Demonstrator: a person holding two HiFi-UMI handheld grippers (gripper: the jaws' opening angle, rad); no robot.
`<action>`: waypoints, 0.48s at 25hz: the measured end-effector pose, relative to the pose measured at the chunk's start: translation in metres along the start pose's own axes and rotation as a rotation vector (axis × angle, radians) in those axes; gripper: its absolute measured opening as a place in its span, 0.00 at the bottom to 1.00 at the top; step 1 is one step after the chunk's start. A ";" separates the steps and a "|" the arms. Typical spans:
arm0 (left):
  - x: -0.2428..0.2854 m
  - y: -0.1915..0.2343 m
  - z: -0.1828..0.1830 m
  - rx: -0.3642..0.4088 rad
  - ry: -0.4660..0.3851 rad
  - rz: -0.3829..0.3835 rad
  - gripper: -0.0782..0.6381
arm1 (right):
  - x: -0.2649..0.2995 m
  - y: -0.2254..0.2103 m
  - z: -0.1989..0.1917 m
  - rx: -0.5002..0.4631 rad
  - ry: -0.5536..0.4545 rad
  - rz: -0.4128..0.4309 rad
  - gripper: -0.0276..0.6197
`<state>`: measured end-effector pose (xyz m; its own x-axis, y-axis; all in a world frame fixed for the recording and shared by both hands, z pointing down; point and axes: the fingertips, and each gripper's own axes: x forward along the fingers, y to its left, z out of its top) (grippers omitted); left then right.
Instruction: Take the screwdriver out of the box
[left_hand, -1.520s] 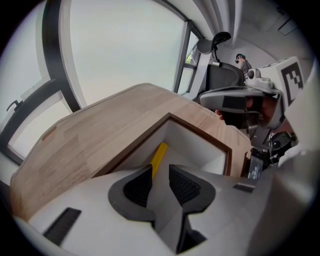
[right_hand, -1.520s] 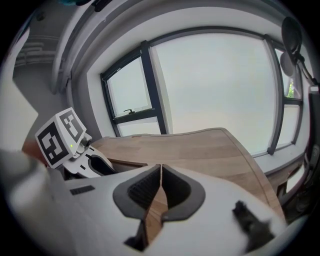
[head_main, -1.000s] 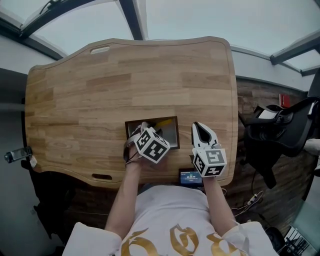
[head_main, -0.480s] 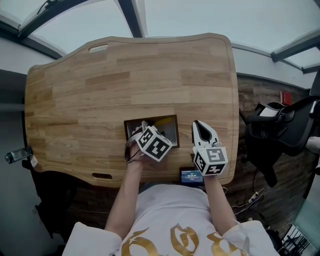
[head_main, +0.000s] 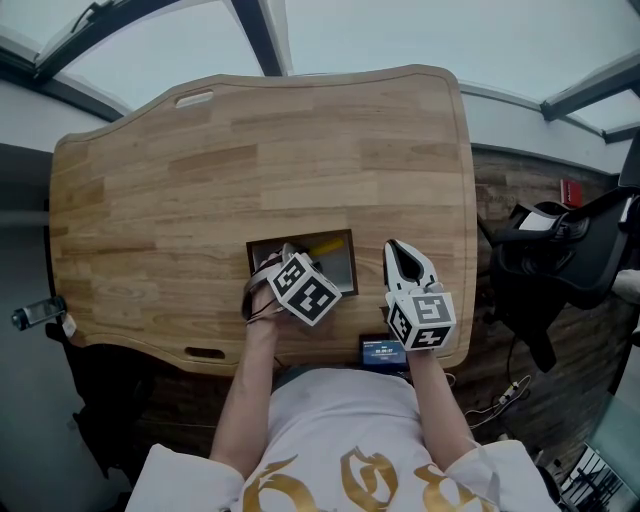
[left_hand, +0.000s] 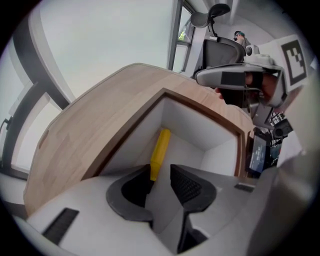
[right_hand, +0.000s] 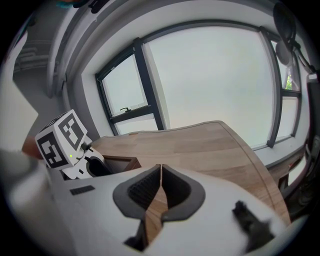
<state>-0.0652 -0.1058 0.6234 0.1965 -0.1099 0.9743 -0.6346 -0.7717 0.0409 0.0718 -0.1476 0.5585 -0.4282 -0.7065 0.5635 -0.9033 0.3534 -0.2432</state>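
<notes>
your left gripper points steeply down into the white-lined box, jaws just closing, narrowly apart around the yellow screwdriver handle. your right gripper slants over the wooden counter, jaws together.

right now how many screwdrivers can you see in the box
1. A yellow-handled screwdriver lies in the box, close to the side farthest from the person. Part of the box floor is out of sight, so another could be hidden.
</notes>
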 end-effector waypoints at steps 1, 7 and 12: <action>0.000 0.002 0.001 0.009 -0.004 0.012 0.30 | 0.000 0.000 0.000 0.001 0.000 0.000 0.09; 0.010 -0.001 -0.001 0.038 0.023 0.000 0.33 | 0.002 0.000 -0.001 0.005 0.004 0.002 0.09; 0.016 -0.007 -0.004 0.039 0.069 -0.062 0.33 | 0.003 -0.002 -0.002 0.012 0.008 -0.001 0.09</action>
<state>-0.0608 -0.0997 0.6394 0.1820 -0.0187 0.9831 -0.5928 -0.7998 0.0945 0.0725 -0.1496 0.5620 -0.4271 -0.7022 0.5696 -0.9040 0.3452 -0.2522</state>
